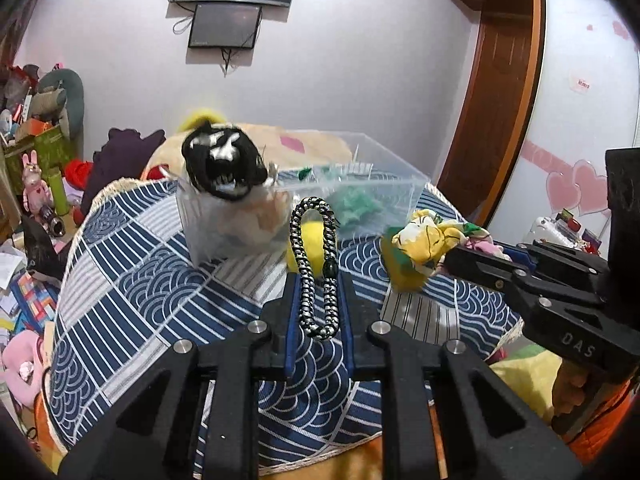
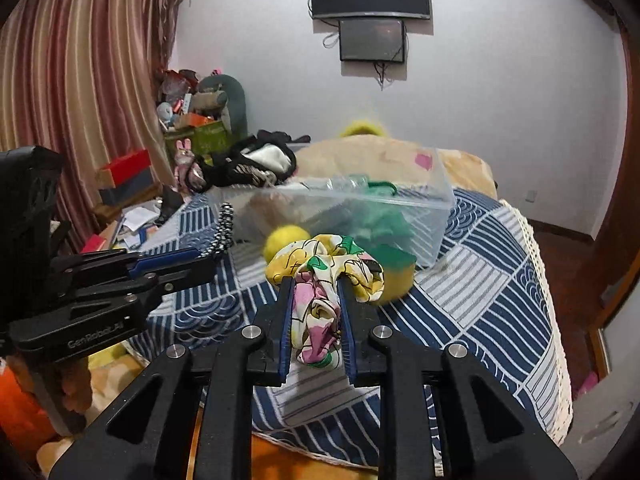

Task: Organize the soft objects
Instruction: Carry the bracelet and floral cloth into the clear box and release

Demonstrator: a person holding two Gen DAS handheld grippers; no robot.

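Left gripper (image 1: 320,280) is pinching a black-and-white braided cord loop (image 1: 315,268) between its fingers, holding it above the blue patterned bedspread (image 1: 140,280). Right gripper (image 2: 314,304) is squeezing a yellow, pink and green floral cloth (image 2: 320,280), bunched between its fingers. Just ahead, a clear plastic bin (image 2: 432,216) is sitting on the bed, a green soft item (image 2: 380,220) showing inside; a black-and-white fabric bundle (image 1: 222,168) is perching at its left rim.

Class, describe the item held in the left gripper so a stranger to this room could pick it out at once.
Start at the blue and white patterned cloth, then the clear plastic box on it. In front of the box, the left gripper holds a braided cord loop. Its black and white weave and thin looped shape separate it from the flowered scarf nearby.
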